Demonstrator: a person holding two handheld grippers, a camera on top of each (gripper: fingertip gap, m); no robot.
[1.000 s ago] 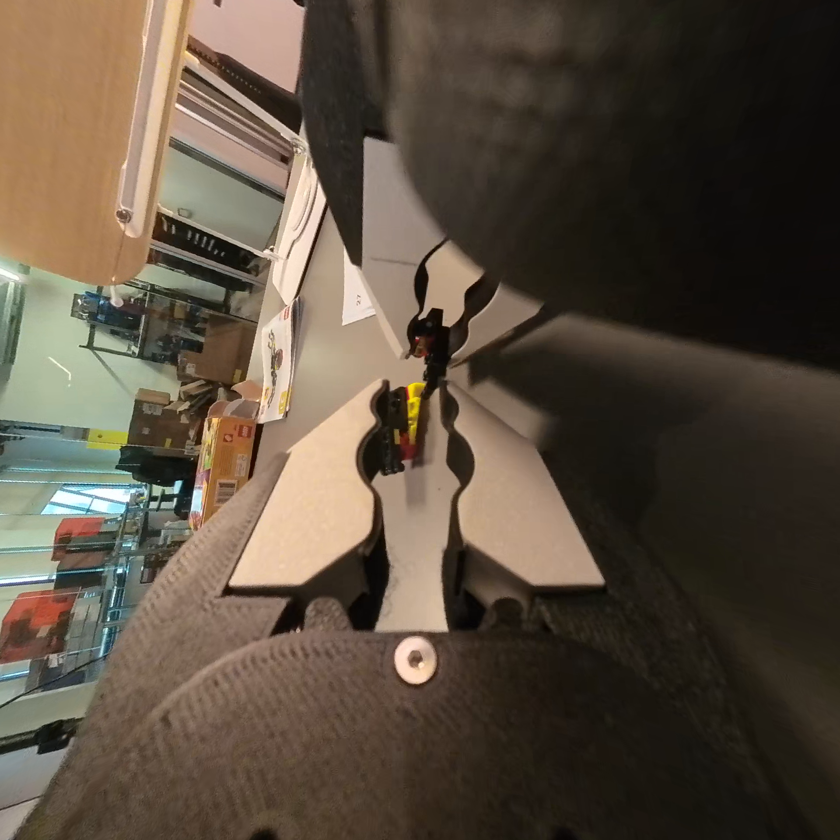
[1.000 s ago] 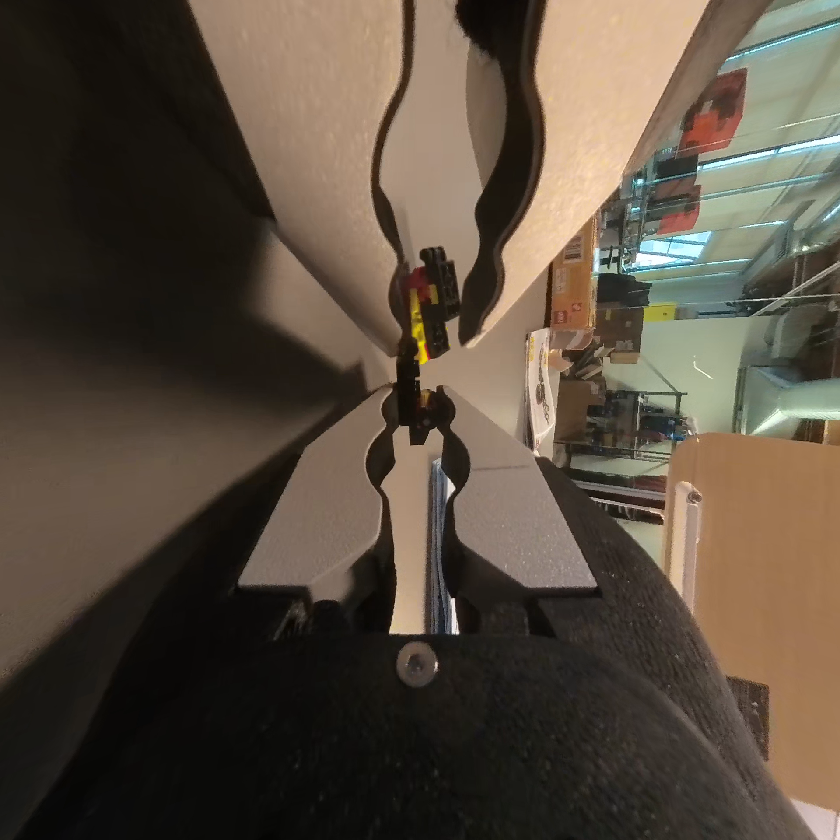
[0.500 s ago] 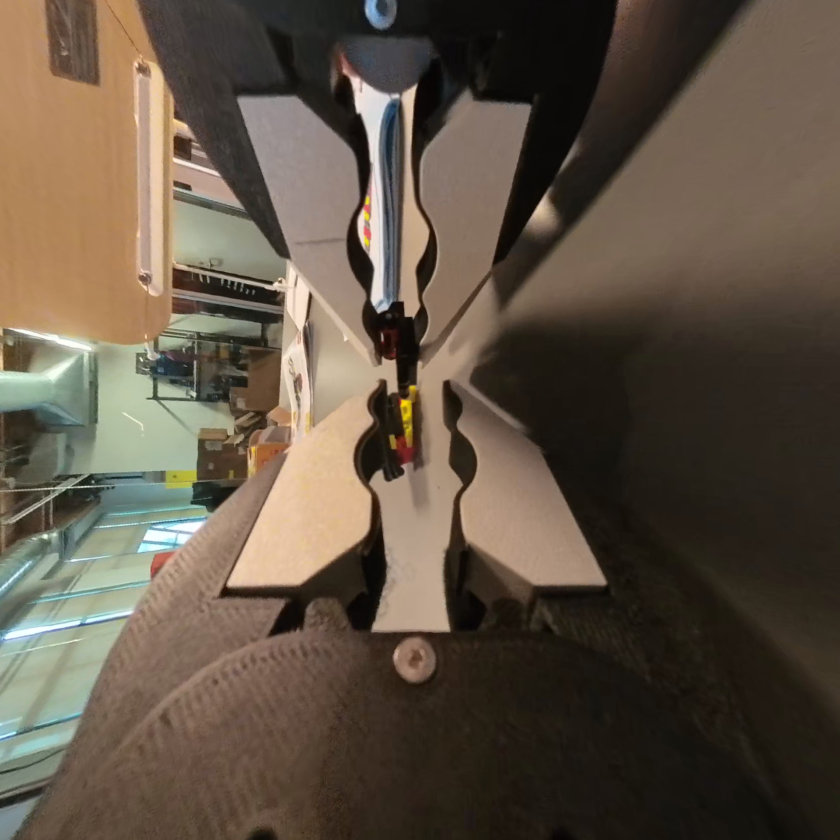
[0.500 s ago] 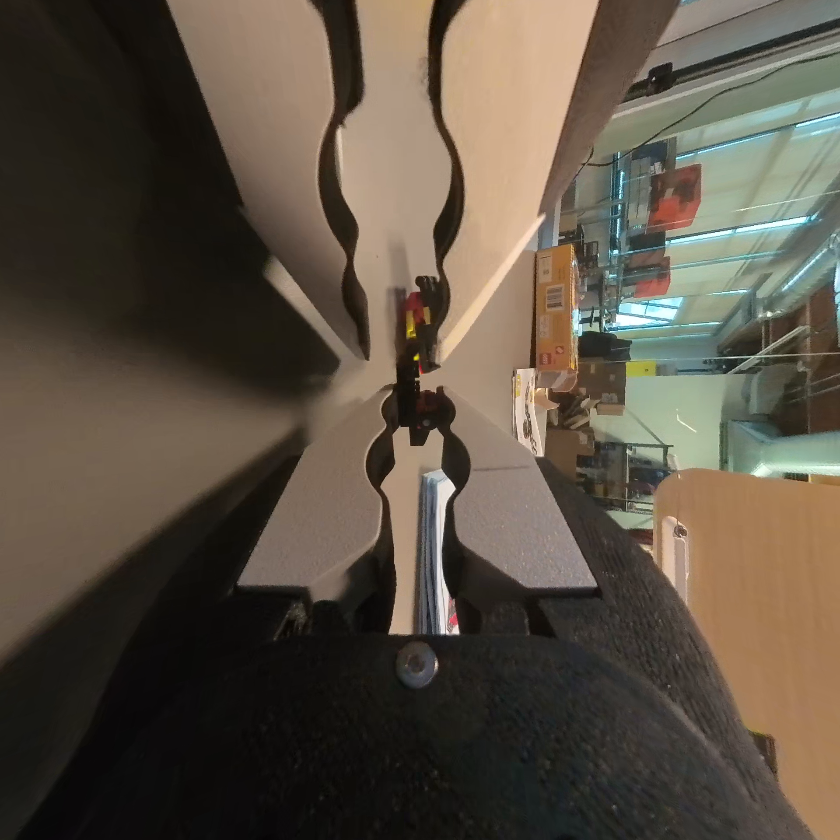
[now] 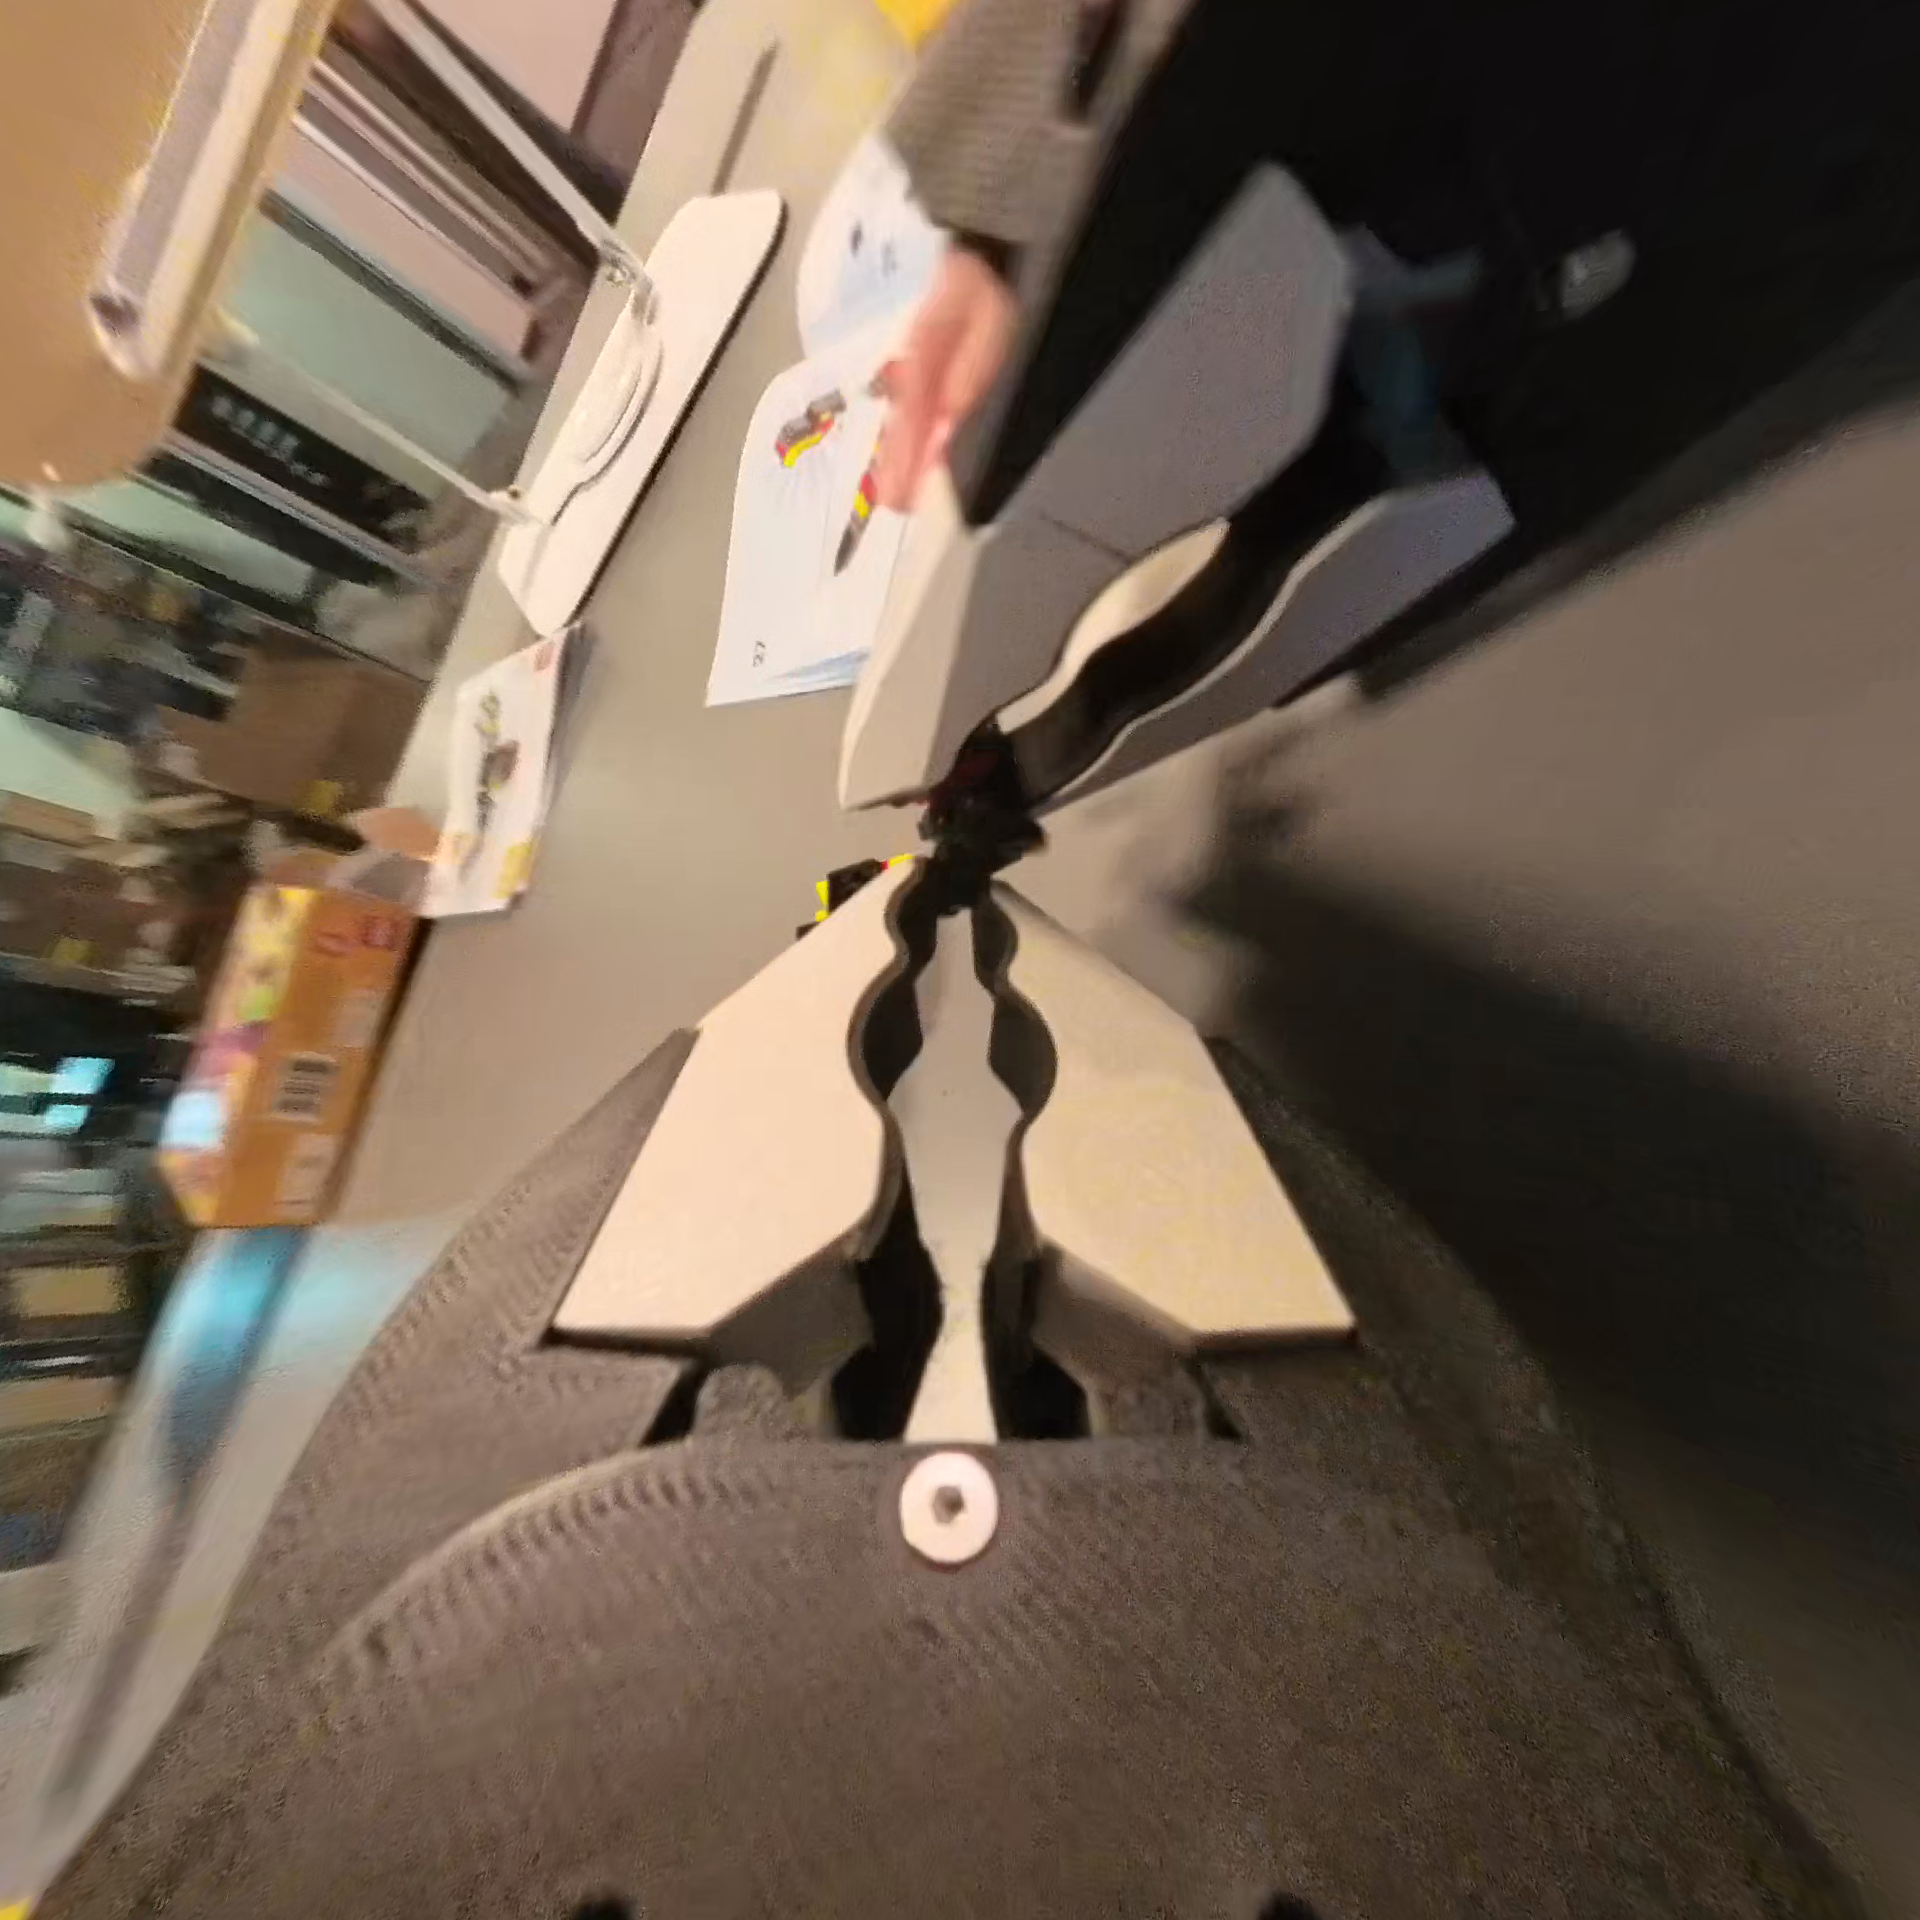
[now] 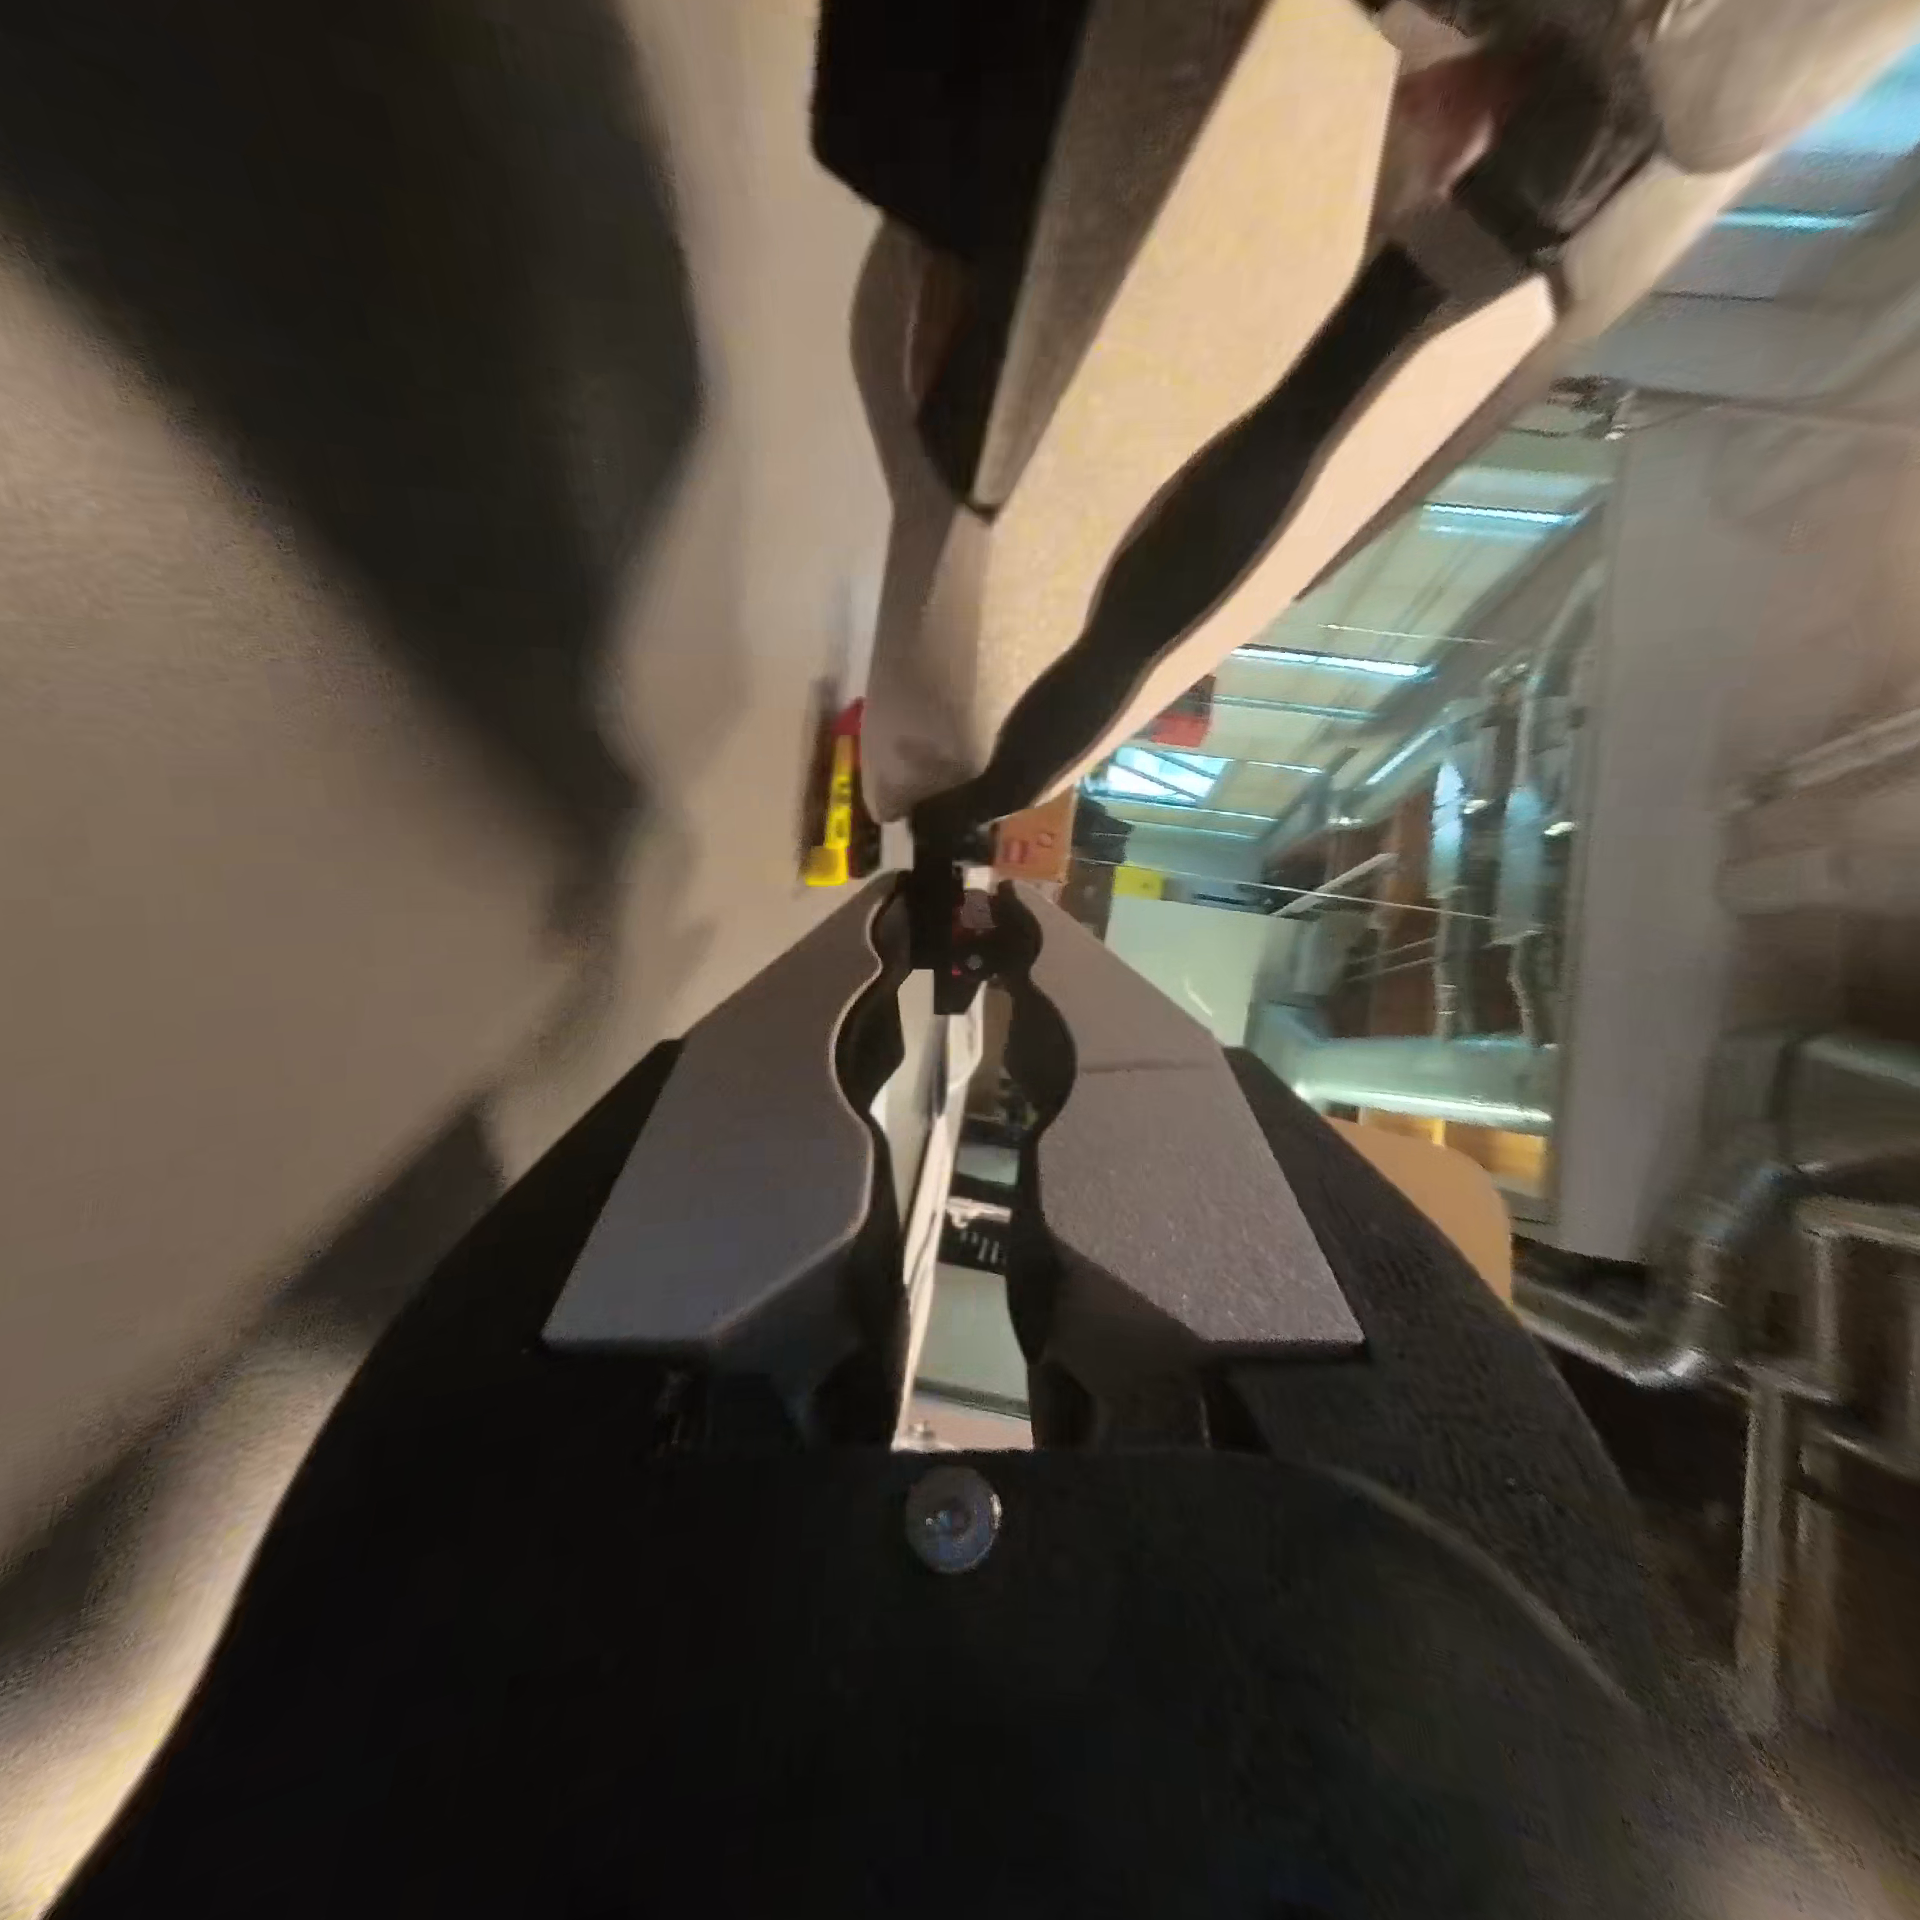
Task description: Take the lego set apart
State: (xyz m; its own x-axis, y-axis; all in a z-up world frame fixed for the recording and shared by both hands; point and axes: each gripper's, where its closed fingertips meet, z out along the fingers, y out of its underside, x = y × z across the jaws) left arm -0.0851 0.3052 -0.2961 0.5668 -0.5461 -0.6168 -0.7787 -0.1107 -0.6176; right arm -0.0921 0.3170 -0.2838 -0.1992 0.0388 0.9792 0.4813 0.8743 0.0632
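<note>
Tip to tip above the grey table, the left gripper and right gripper each pinch a dark lego piece; a yellow-and-red lego chunk lies beside them.

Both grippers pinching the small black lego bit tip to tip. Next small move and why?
Probably a short straight pull apart, grips kept shut. The left gripper and right gripper each clamp one end of the small black lego piece, tips nearly touching. The yellow and red chunk already lies apart on the table, so this joint looks next.
</note>
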